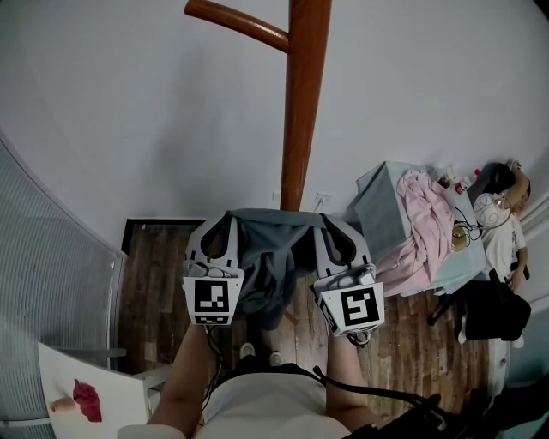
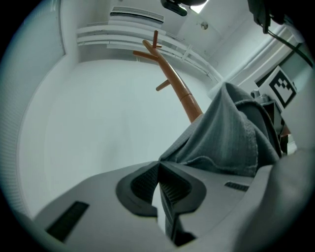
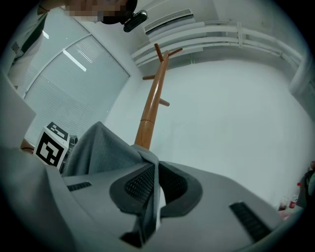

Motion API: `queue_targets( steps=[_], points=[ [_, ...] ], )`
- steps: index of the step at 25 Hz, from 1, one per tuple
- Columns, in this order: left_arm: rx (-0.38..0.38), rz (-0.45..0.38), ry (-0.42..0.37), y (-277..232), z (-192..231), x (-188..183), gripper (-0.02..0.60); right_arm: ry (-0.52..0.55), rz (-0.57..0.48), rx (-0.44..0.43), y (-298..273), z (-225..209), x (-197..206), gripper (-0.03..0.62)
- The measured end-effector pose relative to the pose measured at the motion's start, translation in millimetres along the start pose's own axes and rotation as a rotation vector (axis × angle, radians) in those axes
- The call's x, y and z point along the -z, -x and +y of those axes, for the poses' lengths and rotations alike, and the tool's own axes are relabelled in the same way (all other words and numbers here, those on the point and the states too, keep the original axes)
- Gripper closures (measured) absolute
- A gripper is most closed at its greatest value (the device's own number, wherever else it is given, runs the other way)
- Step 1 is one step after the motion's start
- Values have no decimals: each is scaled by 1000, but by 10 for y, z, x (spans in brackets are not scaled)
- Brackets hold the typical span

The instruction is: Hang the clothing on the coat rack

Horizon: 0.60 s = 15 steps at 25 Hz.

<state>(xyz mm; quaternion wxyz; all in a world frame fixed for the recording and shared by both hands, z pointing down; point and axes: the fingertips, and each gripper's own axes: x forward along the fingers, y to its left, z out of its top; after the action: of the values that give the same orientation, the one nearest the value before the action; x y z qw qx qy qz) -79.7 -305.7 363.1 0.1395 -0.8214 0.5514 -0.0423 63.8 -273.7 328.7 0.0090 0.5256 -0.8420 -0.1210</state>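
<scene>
The person's torso (image 1: pixel 257 399) fills the bottom edge of the head view. Just above it the left gripper (image 1: pixel 225 225) and right gripper (image 1: pixel 333 227) are held side by side, pointing toward the coat rack (image 1: pixel 298 111). The grey garment (image 1: pixel 270 266) is stretched between them and sags in the middle above the wooden floor (image 1: pixel 154 283). It hangs close in front of the rack's pole but not on it. One peg (image 1: pixel 236 23) branches off far overhead.

In the left gripper view the jaws are pressed together on a fold of the garment, which rises to the right toward the other gripper. The rack's top stands well beyond.

In the right gripper view the jaws likewise pinch the cloth's edge, with the pole rising just behind it.

By my reading, the garment is gripped and presented, and the hanging itself has not begun. The next move calls for raising both grippers together with the cloth kept spread until its top edge clears a peg. It can then be lowered over that peg before either grip loosens.
</scene>
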Motion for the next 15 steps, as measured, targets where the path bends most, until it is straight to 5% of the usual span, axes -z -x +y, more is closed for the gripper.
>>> queue_targets(
  steps=[15],
  points=[
    [91,51,49,123,-210,141,566,-73,8,-24,82,58,89,563]
  ],
)
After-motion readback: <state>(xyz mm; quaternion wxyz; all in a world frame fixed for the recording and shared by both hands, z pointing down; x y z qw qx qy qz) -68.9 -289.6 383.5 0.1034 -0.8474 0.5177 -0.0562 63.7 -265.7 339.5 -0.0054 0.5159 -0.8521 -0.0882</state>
